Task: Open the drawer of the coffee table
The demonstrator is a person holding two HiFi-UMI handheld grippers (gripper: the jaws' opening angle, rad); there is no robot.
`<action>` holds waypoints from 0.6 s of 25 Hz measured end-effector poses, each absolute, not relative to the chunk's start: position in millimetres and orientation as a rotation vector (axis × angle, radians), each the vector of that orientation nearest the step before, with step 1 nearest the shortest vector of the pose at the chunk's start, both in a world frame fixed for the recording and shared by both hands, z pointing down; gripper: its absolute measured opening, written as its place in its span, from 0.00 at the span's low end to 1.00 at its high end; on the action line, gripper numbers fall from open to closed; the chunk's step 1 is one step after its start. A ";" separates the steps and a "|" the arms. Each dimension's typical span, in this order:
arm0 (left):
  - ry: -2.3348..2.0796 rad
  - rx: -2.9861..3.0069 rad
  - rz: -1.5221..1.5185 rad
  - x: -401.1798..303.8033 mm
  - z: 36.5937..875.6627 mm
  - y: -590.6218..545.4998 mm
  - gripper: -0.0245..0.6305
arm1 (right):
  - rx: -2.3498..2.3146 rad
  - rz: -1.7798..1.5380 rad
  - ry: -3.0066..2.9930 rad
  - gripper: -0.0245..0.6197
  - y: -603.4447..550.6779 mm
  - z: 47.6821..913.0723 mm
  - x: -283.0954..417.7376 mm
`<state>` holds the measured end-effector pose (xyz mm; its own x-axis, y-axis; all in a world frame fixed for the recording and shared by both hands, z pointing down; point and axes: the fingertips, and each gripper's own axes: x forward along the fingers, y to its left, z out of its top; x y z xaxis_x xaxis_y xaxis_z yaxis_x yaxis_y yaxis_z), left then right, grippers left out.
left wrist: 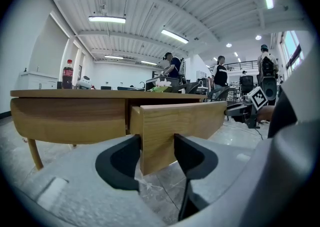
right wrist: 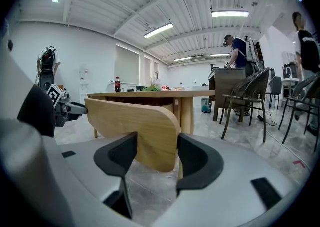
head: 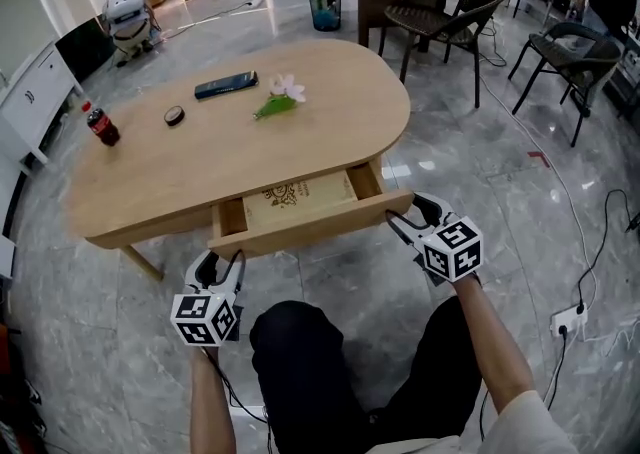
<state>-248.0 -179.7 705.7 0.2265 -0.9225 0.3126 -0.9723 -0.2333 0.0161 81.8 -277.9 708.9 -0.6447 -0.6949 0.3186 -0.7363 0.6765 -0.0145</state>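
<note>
The oval wooden coffee table has its drawer pulled out toward me. The drawer front runs between both grippers. My left gripper is at its left end. In the left gripper view the left gripper has its jaws closed on the drawer front, one pad on each face. My right gripper is at the right end. In the right gripper view the right gripper clamps the rounded end of the drawer front. A printed wooden panel lies inside the drawer.
On the tabletop lie a cola bottle, a small dark round object, a dark flat device and a flower. Chairs stand beyond the table. A power strip and cables lie on the floor at right. My knees are just below the drawer.
</note>
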 end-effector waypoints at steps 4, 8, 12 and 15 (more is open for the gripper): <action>-1.813 2.302 0.373 -243.9 706.4 -170.7 0.37 | 1.153 0.200 -2.603 0.45 -269.7 708.1 85.7; -1.809 2.284 0.318 -242.5 705.6 -166.2 0.37 | 1.160 0.198 -2.607 0.44 -265.7 708.1 87.8; -1.790 2.273 0.276 -239.0 703.6 -160.7 0.37 | 1.159 0.201 -2.616 0.44 -265.0 707.6 90.5; -1.796 2.262 0.259 -237.2 703.7 -158.6 0.37 | 1.153 0.201 -2.617 0.44 -265.2 708.6 92.1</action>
<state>-237.2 -158.6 703.7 0.2282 -0.9307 0.2858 -0.9736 -0.2149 0.0777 92.1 -265.2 708.6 -0.6451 -0.7013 0.3034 -0.7394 0.6731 -0.0164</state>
